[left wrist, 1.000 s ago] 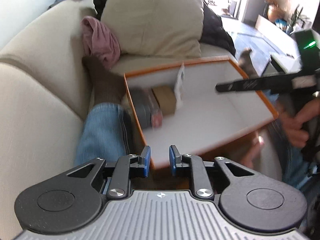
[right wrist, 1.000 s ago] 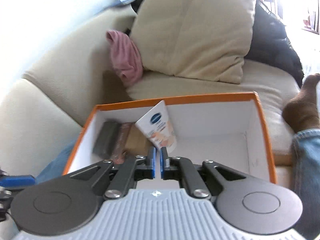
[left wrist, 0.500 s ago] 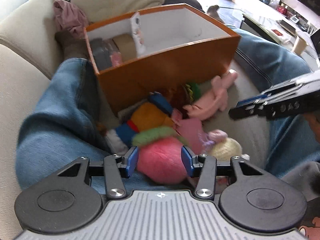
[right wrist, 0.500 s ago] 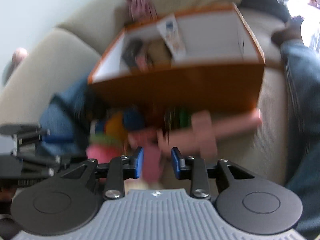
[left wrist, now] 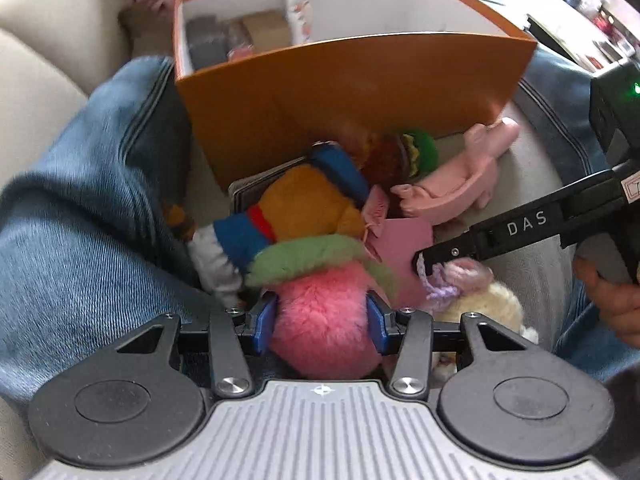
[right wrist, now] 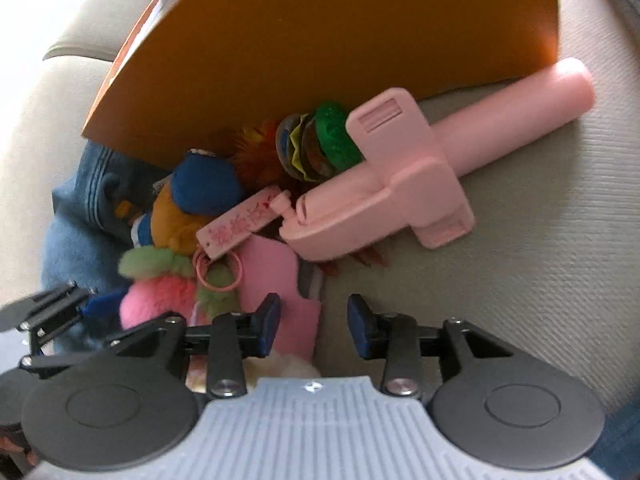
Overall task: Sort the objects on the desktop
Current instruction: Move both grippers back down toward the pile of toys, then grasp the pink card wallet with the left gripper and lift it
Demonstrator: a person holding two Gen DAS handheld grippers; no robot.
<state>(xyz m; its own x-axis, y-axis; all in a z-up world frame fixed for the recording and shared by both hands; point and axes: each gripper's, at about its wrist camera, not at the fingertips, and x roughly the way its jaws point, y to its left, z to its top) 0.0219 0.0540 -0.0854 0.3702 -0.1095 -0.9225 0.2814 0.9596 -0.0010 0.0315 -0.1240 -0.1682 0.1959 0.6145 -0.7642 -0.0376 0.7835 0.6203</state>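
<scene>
Left tongs (left wrist: 319, 330) stood fairly wide, blue pads flanking the pink pompom (left wrist: 320, 320); whether the pads pressed the fur I couldn't tell. Jaws had just been opening, then held.

Right tongs (right wrist: 314, 330) were narrower but apart, jaws just been opening further. Flat pink card (right wrist: 276, 276) lay by the left pad, otherwise bare sofa (right wrist: 520, 240) between them. Nothing gripped.

Pile sat on ribbed beige sofa fabric between two denim legs, at 12 o'clock from both tongs, against the near wall of one box (left wrist: 352, 92): smooth orange card outside, white inside, rectangular.

Count and texture:
- 1 pompom, fluffy pink, round, with a green fuzzy collar
- 1 plush doll (left wrist: 312, 204), orange body, blue cap, red and blue trim, at 11 o'clock of the pompom
- 1 hard pink plastic gadget (right wrist: 400, 172), smooth, cylinder handle with blocky head, at 1 o'clock of the right tongs, handle end touching the box
- 1 burger charm (right wrist: 316, 144), layered, glittery green disc
- 1 pink tag (right wrist: 240, 224), flat, red script, on a thin pink ring
- 1 cream fuzzy ball (left wrist: 484, 304) with lilac knit cord, at 3 o'clock of the pompom

Inside the box: one white tube upright, blurred dark and tan items beside it.
</scene>
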